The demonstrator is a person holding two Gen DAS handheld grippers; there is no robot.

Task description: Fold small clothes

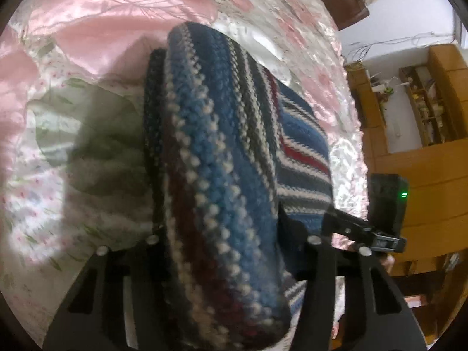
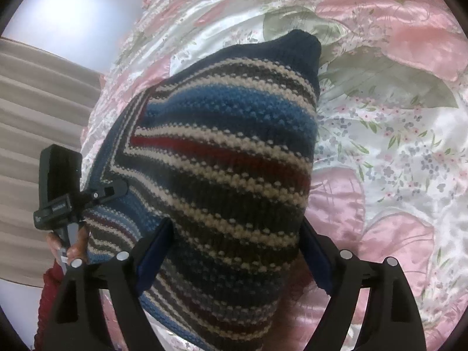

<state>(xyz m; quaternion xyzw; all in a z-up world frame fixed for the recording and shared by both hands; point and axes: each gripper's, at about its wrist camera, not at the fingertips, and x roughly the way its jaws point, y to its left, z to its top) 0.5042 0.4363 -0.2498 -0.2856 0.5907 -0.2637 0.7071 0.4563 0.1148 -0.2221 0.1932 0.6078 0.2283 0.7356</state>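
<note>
A striped knit garment (image 1: 222, 117) in blue, white, dark grey and red lies bunched on a pink floral satin quilt (image 1: 87, 29). My left gripper (image 1: 222, 231) is shut on a thick fold of it, the knit filling the space between its fingers. At the garment's right edge the right gripper (image 1: 351, 228) touches the knit. In the right wrist view the same garment (image 2: 222, 146) bulges between blue-padded fingers (image 2: 158, 248), and my right gripper (image 2: 235, 226) is shut on it. The left gripper (image 2: 114, 190) meets the garment's left edge, held by a hand (image 2: 76, 245).
The quilt (image 2: 395, 146) covers the bed around the garment. Wooden furniture (image 1: 424, 175) with a cluttered shelf (image 1: 424, 102) stands beyond the bed's edge. A beige curtain (image 2: 38, 102) hangs on the other side. A red knit sleeve (image 2: 49, 286) shows below the hand.
</note>
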